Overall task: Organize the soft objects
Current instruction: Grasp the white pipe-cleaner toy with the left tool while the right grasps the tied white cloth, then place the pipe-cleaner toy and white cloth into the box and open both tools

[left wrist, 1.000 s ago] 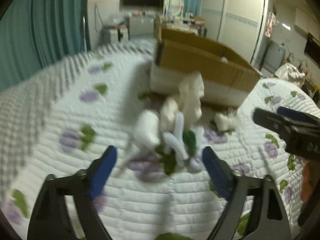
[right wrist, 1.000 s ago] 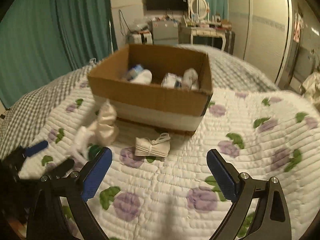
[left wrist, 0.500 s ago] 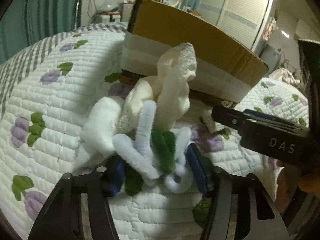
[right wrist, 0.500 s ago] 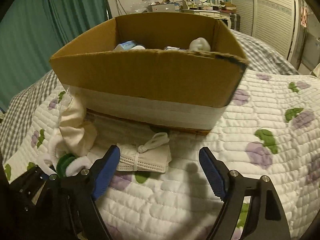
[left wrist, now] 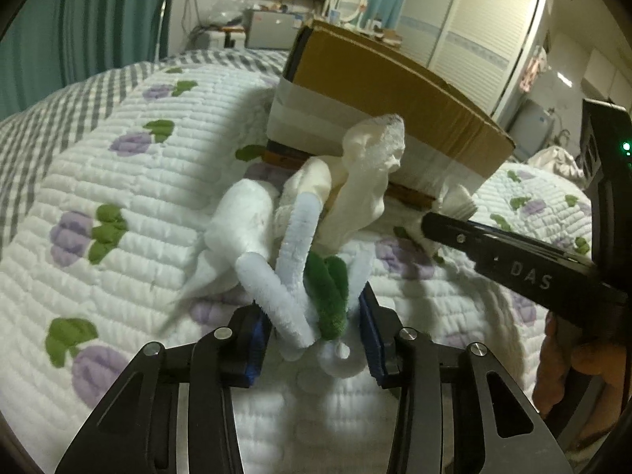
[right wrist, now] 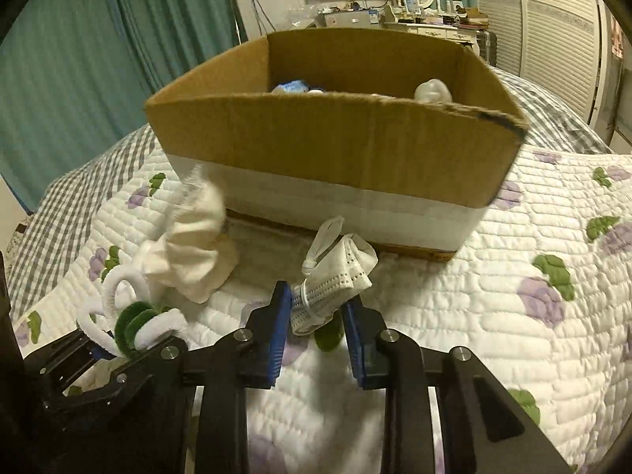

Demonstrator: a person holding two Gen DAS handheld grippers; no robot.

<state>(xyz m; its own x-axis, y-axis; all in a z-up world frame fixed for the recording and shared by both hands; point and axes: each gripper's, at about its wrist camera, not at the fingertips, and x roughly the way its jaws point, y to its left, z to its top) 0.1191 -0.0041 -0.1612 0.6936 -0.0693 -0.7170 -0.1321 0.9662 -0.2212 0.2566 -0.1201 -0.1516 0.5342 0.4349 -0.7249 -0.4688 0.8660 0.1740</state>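
Soft things lie on a white quilt (right wrist: 513,316) with purple flowers and green leaves, right in front of a brown cardboard box (right wrist: 335,146). One of them is a bunch of fuzzy sticks (left wrist: 312,276), some white and some green, all bent and looped together. The left gripper (left wrist: 314,335) has its blue pads (left wrist: 252,339) pressed in close on this bunch, one on each side, so it holds the fuzzy sticks tight. A cream cloth bundle (left wrist: 355,185) with a lacy edge pokes up just behind the sticks, and it leans near the white band at the bottom of the box. A puffy white lump (left wrist: 245,221) sits beside it on the left. In the right wrist view, the same fuzzy sticks (right wrist: 134,320) and cream cloth (right wrist: 193,245) show on the left side, with the left gripper's black frame under them. The other soft thing is a folded white face mask (right wrist: 331,280) tied up with its own strap. The right gripper (right wrist: 316,331) has its blue pads squeezed against the mask from both sides, so it holds the mask. The mask sits just in front of the box, close to its bottom edge. The box is open on top, and a few soft white and blue things (right wrist: 430,91) peek out over the front wall. Green curtains (right wrist: 98,59) hang behind the bed.
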